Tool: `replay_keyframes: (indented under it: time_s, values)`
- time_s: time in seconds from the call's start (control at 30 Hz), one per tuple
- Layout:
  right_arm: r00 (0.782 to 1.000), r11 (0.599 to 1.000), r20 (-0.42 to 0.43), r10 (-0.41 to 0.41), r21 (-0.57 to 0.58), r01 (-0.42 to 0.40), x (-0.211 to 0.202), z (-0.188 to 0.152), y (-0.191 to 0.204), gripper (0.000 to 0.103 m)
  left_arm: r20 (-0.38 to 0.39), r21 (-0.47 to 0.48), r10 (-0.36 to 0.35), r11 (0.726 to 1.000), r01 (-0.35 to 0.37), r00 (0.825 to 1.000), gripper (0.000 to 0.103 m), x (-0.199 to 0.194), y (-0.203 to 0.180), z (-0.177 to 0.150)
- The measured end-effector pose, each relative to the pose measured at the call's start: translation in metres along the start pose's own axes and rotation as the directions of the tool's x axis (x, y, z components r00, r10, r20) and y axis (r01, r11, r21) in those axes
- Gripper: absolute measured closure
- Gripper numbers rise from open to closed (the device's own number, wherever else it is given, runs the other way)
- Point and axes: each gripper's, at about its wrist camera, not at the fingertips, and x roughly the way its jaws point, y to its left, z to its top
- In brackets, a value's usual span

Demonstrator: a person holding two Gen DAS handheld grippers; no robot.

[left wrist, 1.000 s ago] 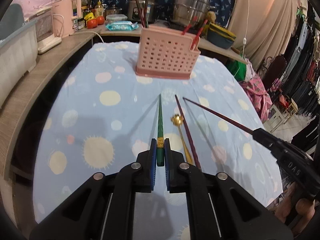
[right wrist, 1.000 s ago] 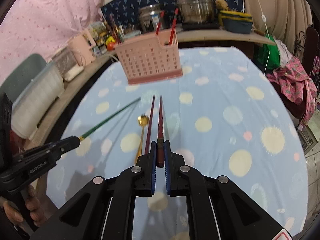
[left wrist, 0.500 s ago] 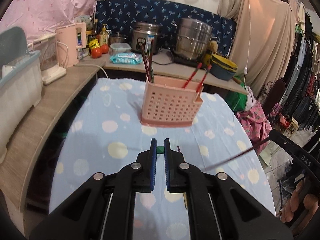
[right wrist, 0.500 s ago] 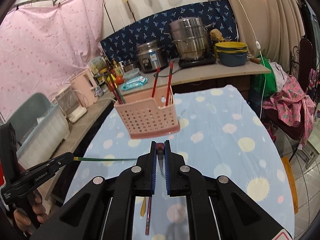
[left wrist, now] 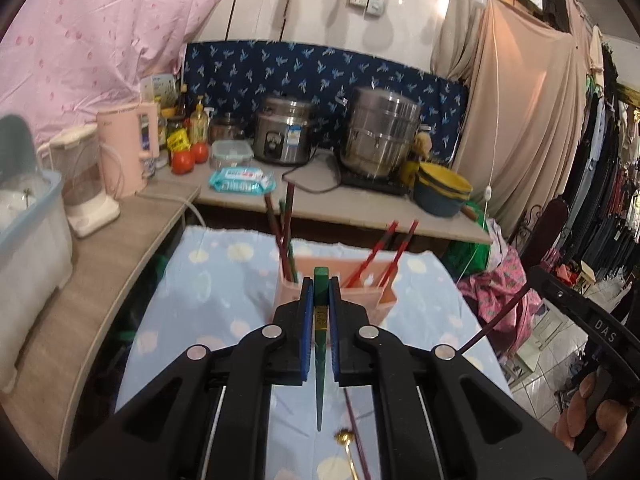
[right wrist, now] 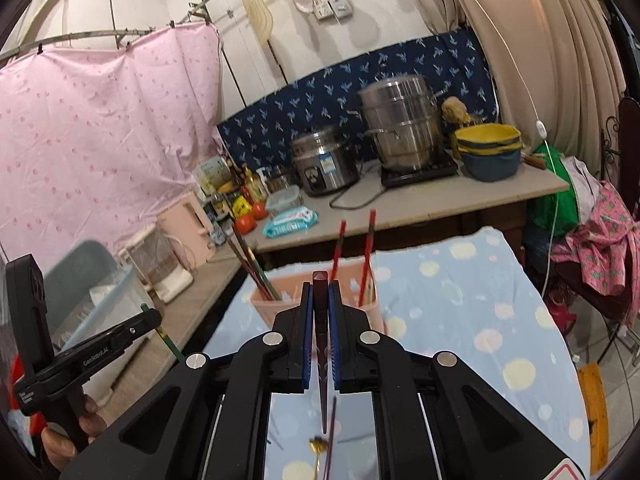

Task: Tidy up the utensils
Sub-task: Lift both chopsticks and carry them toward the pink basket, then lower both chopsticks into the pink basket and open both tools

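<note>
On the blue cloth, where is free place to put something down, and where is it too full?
Free: the cloth right of the pink basket toward the table's right edge, and the strip left of it. Crowded: below the grippers, where a gold spoon and dark chopstick lie. The counter behind is full.

My left tongs [left wrist: 319, 312] and right tongs [right wrist: 319, 316]: matte black angular arms, silver round screws at the pivots, blue ribbed pads [left wrist: 307, 320] lining the inner faces. Seen side-on, white lettering marks each black body and pistol-style handle.
</note>
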Motion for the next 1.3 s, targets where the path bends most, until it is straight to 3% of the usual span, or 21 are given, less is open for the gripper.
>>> replay_keyframes:
  time_s: [0.43,0.6,0.8,1.3]
  values:
    - [0.99,1.0,0.136,0.019,0.005,-0.02,0.041,0.082,0.008,0.096,0.18,0.019,-0.009,1.0,0.005,0.984,0.096,0.015,-0.013,0.088]
    - [0.987,0.999,0.162,0.02,0.025,-0.025,0.065,0.101,0.006,0.096,0.204,0.035,-0.007,0.999,0.0,0.979,0.096,0.033,-0.014,0.105]
    - [0.99,0.999,0.139,0.003,0.035,-0.008,0.097,0.1,0.001,0.096,0.17,0.03,0.006,0.999,-0.012,0.985,0.096,0.066,-0.01,0.103]
    - [0.999,0.997,0.004,-0.044,0.063,0.044,0.157,0.06,-0.023,0.096,0.058,0.007,0.06,0.998,-0.061,0.997,0.096,0.123,0.012,0.075]
